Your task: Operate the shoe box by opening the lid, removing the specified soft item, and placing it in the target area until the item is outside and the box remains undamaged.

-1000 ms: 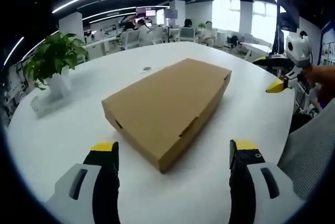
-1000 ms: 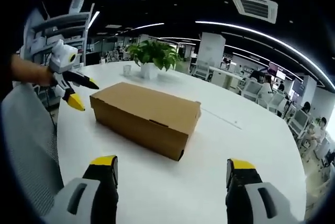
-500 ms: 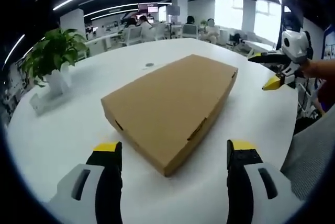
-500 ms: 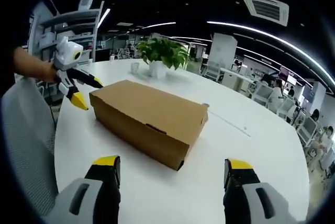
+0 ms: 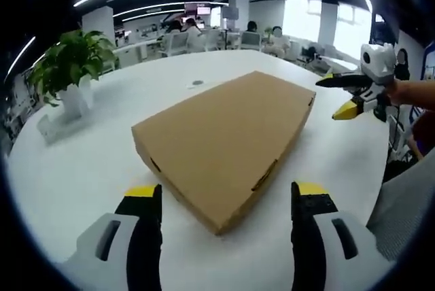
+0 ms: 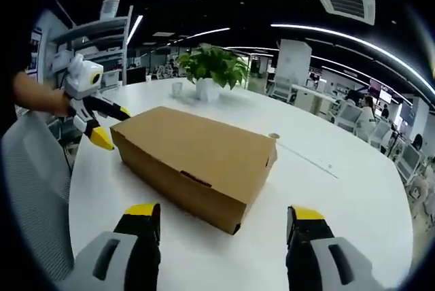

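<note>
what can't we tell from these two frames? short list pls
- Contents of the shoe box: the lid is shut in both views, so the soft item is hidden.
- Target area: nothing on the table marks it.
- Small round thing beyond the box, left gripper view: too small to identify.
- Left gripper and right gripper: jaws stand apart and empty; their bodies are cut off by the bottom edge.
</note>
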A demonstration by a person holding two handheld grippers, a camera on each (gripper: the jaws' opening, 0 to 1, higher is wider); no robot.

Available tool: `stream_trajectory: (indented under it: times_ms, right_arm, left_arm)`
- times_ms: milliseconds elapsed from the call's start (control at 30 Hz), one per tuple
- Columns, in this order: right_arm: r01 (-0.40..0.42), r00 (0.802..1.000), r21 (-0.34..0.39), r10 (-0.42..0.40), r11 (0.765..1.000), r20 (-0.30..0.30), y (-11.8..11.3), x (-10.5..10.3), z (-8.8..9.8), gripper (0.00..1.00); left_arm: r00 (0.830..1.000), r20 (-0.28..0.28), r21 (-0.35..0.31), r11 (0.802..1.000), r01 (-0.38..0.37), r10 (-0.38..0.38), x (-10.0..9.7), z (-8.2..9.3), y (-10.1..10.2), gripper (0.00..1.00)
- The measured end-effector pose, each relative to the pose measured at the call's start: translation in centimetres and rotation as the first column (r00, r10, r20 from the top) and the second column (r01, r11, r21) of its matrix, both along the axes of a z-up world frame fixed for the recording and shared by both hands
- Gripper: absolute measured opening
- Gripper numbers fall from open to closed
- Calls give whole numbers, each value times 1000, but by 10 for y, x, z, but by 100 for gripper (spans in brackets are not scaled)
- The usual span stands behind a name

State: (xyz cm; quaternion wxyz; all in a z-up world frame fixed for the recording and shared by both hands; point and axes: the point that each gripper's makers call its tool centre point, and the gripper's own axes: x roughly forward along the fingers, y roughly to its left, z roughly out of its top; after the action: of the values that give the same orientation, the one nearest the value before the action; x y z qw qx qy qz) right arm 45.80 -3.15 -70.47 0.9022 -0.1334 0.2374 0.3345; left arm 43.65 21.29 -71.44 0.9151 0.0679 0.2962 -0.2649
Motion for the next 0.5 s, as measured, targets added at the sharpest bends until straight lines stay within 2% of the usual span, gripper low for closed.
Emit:
stream_trajectory:
  times_ms: [233,500]
  right_arm:
    - [-4,1000,-6,4,1000,3,3,10,-1,66]
    - [-52,999,-44,52,998,-13,10,19,-9,61]
  left_arm:
    - [1000,4,3,1000,4,-4,6,-1,-3,75]
    - [1000,-2,8,1000,-25,25,12,-6,1,72]
